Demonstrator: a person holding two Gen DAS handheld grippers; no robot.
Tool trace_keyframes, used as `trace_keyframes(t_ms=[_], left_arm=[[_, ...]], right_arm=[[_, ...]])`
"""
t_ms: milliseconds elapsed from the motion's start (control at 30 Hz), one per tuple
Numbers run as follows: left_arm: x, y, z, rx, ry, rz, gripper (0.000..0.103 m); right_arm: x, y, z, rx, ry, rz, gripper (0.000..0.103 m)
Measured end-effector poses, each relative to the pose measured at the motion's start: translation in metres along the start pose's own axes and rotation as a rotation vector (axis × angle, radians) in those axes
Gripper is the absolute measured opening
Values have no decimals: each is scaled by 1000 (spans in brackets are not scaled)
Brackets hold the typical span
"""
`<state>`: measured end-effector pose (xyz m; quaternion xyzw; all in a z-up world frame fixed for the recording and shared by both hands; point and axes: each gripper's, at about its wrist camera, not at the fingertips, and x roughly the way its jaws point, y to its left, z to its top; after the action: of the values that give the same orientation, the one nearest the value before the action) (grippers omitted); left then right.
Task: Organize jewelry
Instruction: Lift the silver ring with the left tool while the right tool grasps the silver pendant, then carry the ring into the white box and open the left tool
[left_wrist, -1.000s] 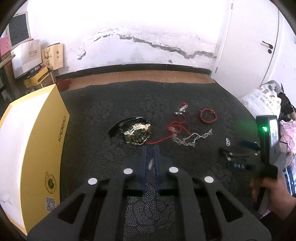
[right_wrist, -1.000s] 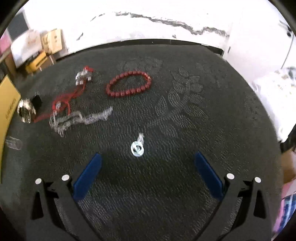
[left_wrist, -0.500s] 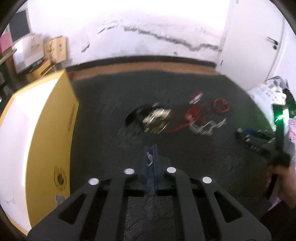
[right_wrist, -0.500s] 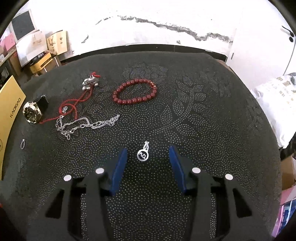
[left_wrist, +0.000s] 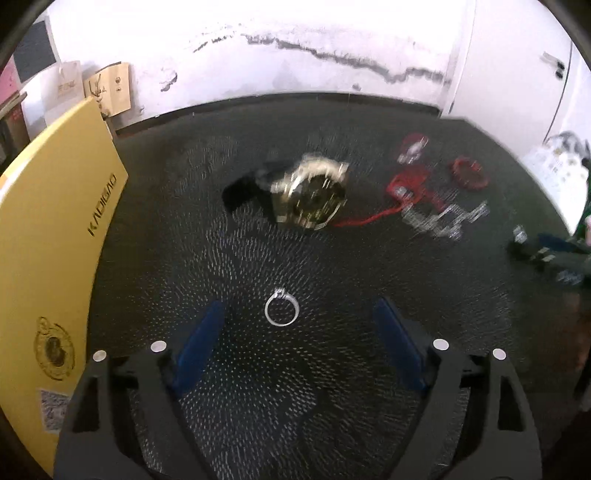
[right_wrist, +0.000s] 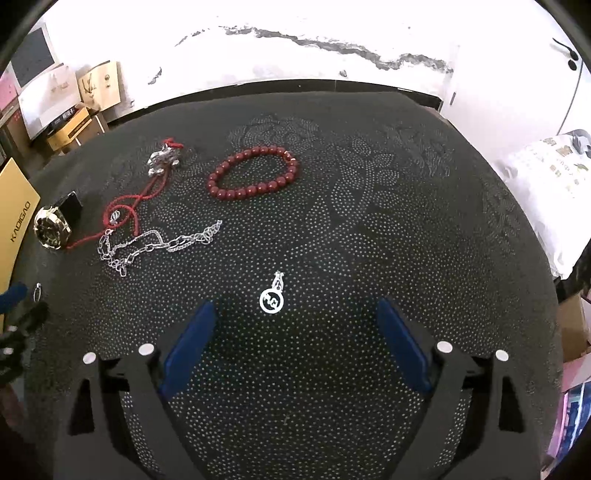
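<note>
- While both claws stand spread wide with nothing between their pads, the jewelry lies scattered on a dark dotted cloth (right_wrist: 369, 229).
- Left gripper (left_wrist: 297, 317): its blue fingers (left_wrist: 201, 339) flank a silver ring (left_wrist: 281, 312) that lies flat on the cloth, untouched, its small setting pointing to the far side. The same ring shows tiny at the left edge of the right wrist view, just beside the left claw's tip.
- Right gripper (right_wrist: 295, 321): its blue fingers (right_wrist: 192, 341) stand either side of a round silver pendant (right_wrist: 272, 298), apart from it. The pendant lies flat, its long axis running near to far, the bail at the far end.
- A gold-cased watch (left_wrist: 312, 192) sits far of the ring in the left wrist view, blurred, its black strap running off to the left.
- A red cord necklace (right_wrist: 136, 201) runs from the watch towards the far side, ending in a silver charm (right_wrist: 164, 160).
- A silver chain (right_wrist: 155, 245) lies in loose loops, its long axis left to right, just near of the red cord.
- A red bead bracelet (right_wrist: 253, 172) lies as an oval, longer left to right, right of the charm and well apart from the pendant.
- A yellow box (left_wrist: 48, 266) printed "KADIGAO" stands along the left side of the cloth.
</note>
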<state>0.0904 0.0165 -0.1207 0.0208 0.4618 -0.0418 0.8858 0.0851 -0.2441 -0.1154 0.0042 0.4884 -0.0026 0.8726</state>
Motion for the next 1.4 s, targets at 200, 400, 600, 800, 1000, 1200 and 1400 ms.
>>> trace_keyframes(t_ms=[200,400,600,800,1000,1200,1400], left_arm=[[2,1,-2,8,-36,13,81],[-2,8,0,-15,-49,42,32],[-3,7,0,-1,-57,70,18],[-12,1,4,10,-70,71,18],[-30,-11,13,28,-94,56,18],[-44,-19,18,49,-109,39,18],[-59,-10,23,26,-104,41,18]], right_arm=[[0,-1,1,0,8,0,86],[1,1,4,0,24,1,86],[1,1,4,-3,25,4,86],[1,-1,2,-8,17,7,86],[-3,5,-2,-36,-8,27,64],[-7,5,2,-15,-8,71,12],[-23,9,11,-7,-48,89,3]])
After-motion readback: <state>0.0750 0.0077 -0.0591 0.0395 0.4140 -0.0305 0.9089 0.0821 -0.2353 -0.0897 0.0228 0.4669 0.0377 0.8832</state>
